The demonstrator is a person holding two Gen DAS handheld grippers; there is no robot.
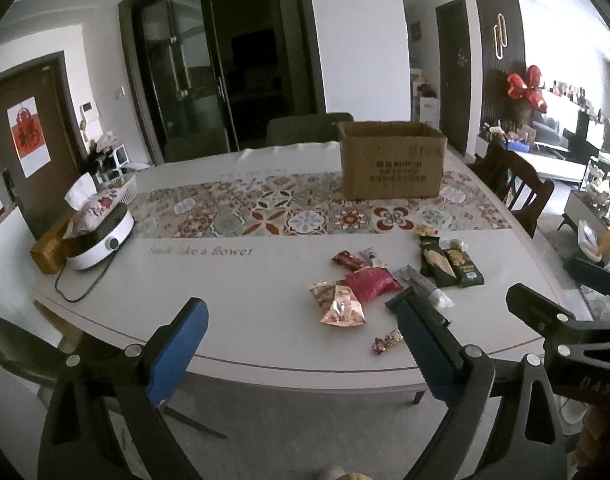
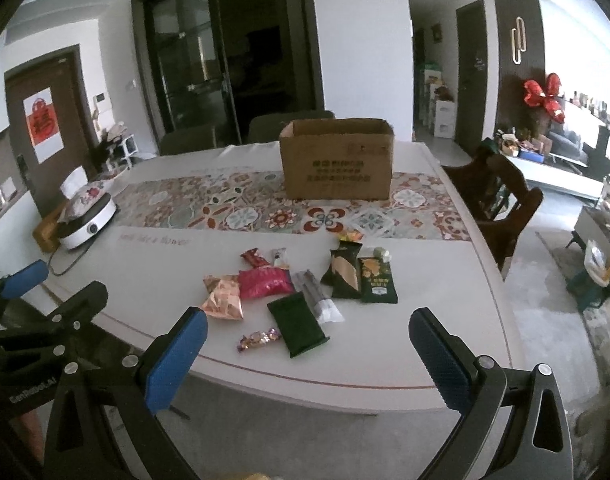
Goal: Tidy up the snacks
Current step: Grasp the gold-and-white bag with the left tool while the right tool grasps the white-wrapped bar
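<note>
Right wrist view: my right gripper (image 2: 307, 354) stands wide, holding nothing; left gripper (image 1: 301, 344) likewise.
Snacks: loose near the table (image 2: 445, 280) front, dark green packet (image 2: 299, 330) nearest; cardboard box (image 2: 337, 160) beyond.
Risk: I judge sweeping in low could knock the wrapped candy (image 2: 259, 339) off the edge.
Room: clear above, chair (image 2: 501, 208) right.

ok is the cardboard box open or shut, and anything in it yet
Open: the cardboard box stands upright on the table with its top flaps apart. Its inside is hidden from both views, so its contents cannot be told.
</note>
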